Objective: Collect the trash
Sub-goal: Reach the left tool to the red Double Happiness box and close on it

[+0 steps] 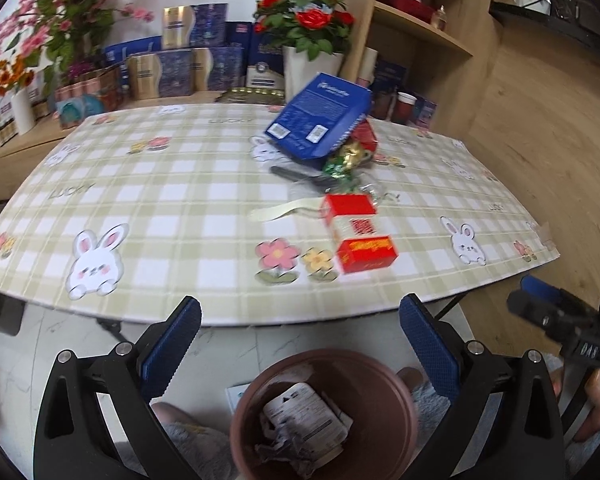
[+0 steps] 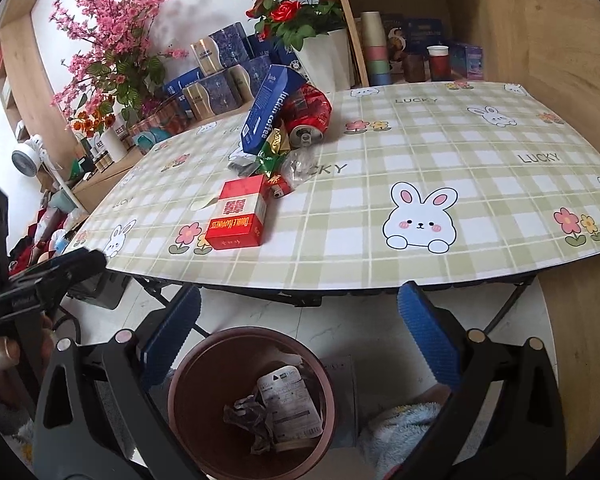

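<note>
A pile of trash lies on the checked tablecloth: a red and white cigarette box, a blue coffee box, a crushed red can, gold and green wrappers, and a pale plastic fork. Below the table edge stands a brown bin holding crumpled paper and a label. My left gripper hangs open over the bin, empty. My right gripper is also open and empty above it.
Flower pots, stacked blue and gold boxes and wooden shelves stand behind the table. Paper cups sit on a low shelf. The other gripper shows at the right edge. A fluffy slipper lies by the bin.
</note>
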{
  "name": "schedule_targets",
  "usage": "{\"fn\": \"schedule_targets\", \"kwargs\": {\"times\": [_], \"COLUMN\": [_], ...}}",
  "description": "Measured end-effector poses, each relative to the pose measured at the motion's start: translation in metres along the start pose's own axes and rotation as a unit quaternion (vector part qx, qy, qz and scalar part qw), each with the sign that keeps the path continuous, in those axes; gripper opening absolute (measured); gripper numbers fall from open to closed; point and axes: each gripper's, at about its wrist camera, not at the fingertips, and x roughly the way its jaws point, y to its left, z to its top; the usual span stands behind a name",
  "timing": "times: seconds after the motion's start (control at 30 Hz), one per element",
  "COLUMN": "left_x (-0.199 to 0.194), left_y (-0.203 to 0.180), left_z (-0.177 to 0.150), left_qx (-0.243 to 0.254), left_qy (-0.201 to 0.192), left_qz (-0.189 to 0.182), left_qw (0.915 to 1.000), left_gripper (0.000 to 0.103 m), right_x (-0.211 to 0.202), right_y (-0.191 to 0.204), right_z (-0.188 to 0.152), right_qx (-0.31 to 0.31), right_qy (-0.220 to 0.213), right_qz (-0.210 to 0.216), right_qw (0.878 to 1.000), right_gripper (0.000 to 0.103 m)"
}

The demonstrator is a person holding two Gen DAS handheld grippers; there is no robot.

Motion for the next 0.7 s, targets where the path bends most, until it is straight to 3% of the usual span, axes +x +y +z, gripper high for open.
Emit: {"fn": "schedule_targets", "kwargs": {"times": [0.33, 0.7], "left_x": [0.047, 0.125], "left_y": [-0.013, -0.063], "left_z": [0.034, 0.050], "left_qx": [-0.022, 0.023], "left_qy": [0.029, 0.058], "left_qz": [-0.002, 0.045], "left_qw": [0.9993, 0.9970], "left_gripper": [0.097, 0.097], "right_x": [0.017, 0.035], "right_y": [-0.032, -0.059], "right_z": [0.018, 0.034], "right_qx": [0.018, 0.031], "right_qy": [0.001, 0.005], "right_qz": [-0.024, -0.024], "right_qw": [1.000, 0.999], "right_gripper": [0.097, 0.097]}}
